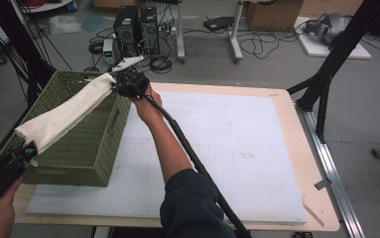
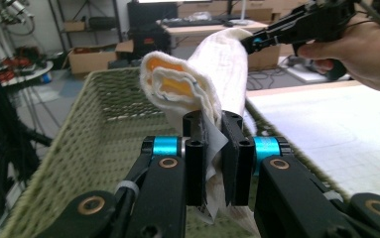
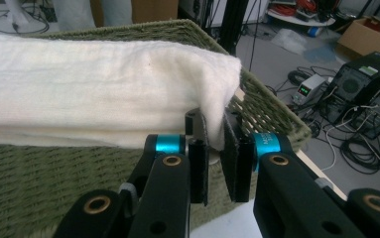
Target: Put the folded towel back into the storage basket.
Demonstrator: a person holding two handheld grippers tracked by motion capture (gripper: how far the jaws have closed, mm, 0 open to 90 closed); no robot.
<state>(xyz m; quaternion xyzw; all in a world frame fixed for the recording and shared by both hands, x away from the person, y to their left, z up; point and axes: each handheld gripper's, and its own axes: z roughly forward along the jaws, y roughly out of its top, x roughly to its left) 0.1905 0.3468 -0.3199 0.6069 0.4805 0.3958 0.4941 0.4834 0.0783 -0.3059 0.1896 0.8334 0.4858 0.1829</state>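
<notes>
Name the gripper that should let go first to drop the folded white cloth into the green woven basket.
Left, probably. The left gripper holds the folded white cloth at the green woven basket's near end, lower; the right gripper holds the far end higher, steadying it.

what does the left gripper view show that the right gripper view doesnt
Left gripper view alone: the right claw and hand pinching the far end of the folded white towel, an orange layer in its folds, and the white table mat. Right gripper view alone: two computer towers on the floor. Both: the towel and the green woven basket.
</notes>
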